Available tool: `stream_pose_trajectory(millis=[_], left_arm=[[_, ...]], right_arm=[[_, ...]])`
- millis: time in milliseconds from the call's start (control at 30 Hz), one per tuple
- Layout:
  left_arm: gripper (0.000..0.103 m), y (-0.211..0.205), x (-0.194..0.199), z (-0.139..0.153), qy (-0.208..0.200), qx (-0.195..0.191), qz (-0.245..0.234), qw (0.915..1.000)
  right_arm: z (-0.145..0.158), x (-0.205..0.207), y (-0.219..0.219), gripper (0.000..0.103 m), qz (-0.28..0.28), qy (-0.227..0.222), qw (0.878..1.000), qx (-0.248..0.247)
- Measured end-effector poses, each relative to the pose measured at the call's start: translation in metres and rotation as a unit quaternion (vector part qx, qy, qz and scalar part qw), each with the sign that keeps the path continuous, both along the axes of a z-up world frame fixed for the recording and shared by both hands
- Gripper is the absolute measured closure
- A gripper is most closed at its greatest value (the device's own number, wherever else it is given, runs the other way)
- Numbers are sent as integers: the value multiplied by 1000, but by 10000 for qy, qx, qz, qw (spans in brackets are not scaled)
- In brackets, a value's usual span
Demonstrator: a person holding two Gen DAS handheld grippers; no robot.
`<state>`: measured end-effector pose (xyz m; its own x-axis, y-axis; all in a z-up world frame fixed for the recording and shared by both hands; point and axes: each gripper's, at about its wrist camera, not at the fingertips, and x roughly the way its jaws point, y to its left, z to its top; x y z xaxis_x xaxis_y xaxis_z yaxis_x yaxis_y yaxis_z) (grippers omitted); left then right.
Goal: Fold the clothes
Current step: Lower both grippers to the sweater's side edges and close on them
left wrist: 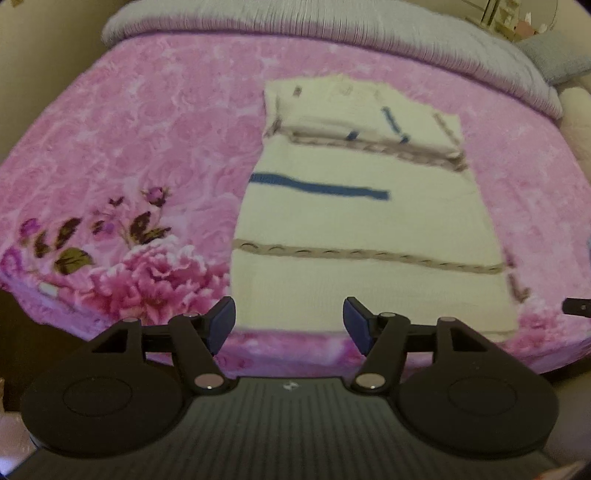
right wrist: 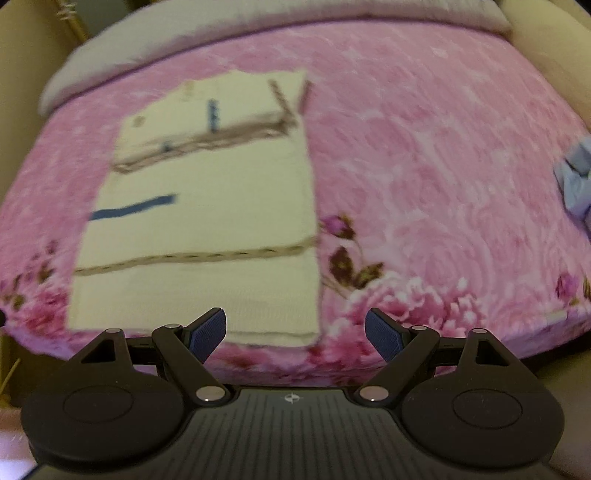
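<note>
Cream knit garment (left wrist: 369,221) lies on the pink bed blanket (left wrist: 147,129), far end already folded over, near half unfolded; my left claw (left wrist: 289,321) and right claw (right wrist: 295,330) hang apart, empty, above its near hem.

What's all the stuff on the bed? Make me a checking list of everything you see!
Surface: pink flowered blanket covering the bed.
Job's things: cream sweater with blue and tan stripes, lying flat, its far end already folded over.
Clutter: crumpled pale blue cloth at the right edge.
Grippers: left gripper and right gripper both open, holding nothing, above the sweater's near hem.
Cables: nothing seen.
Surroundings: grey bedding along the far side.
</note>
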<state>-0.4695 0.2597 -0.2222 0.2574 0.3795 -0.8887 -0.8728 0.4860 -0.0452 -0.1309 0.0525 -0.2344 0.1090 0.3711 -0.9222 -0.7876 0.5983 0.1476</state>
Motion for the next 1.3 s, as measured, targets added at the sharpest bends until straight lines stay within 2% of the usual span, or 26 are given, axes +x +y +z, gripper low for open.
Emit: stream_pose_trajectory(millis=[133, 233, 367, 400, 433, 467, 500, 567, 667, 800, 900, 1067, 1300], left_arm=[[45, 34, -9, -58, -138, 3, -163, 9998], [46, 55, -16, -95, -307, 89, -309, 9990], [49, 70, -26, -120, -739, 272, -514, 9956], [52, 72, -29, -124, -859, 332, -560, 9942], [55, 71, -34, -128, -1030, 462, -596, 9918], [55, 70, -40, -130, -1139, 517, -637, 9901], [56, 68, -46, -133, -1244, 569, -679, 9883], [57, 65, -64, -133, -1395, 314, -575, 9881], [56, 58, -90, -127, -1690, 21, -597, 9838], [55, 48, -111, -128, -1855, 17, -585, 9809], [57, 50, -119, -134, -2221, -242, -374, 9740], [58, 62, -118, -144, -2614, -557, -77, 9636], [58, 77, -110, -168, -2810, -1074, 348, 9530]], right_arm=[[-58, 6, 3, 31, -428, -151, 9990, 45], [-91, 6, -2, 34, -790, -300, 9954, 453], [-121, 3, -12, 35, -1046, -307, 9880, 1095], [-125, 0, -15, 37, -1092, -326, 9855, 1257], [-128, -4, -20, 40, -1138, -360, 9828, 1413], [-129, -10, -24, 48, -1204, -404, 9802, 1522], [-130, -16, -29, 50, -1277, -449, 9776, 1609], [-127, -32, -42, 50, -1461, -458, 9727, 1743], [-113, -56, -64, 50, -1706, -199, 9649, 1986], [-92, -76, -86, 49, -1682, -256, 9592, 2257], [-85, -82, -100, 49, -1662, -36, 9544, 2480], [-91, -72, -104, 50, -1545, 293, 9562, 2468], [-120, -23, -70, 50, -1396, 700, 9606, 2297]])
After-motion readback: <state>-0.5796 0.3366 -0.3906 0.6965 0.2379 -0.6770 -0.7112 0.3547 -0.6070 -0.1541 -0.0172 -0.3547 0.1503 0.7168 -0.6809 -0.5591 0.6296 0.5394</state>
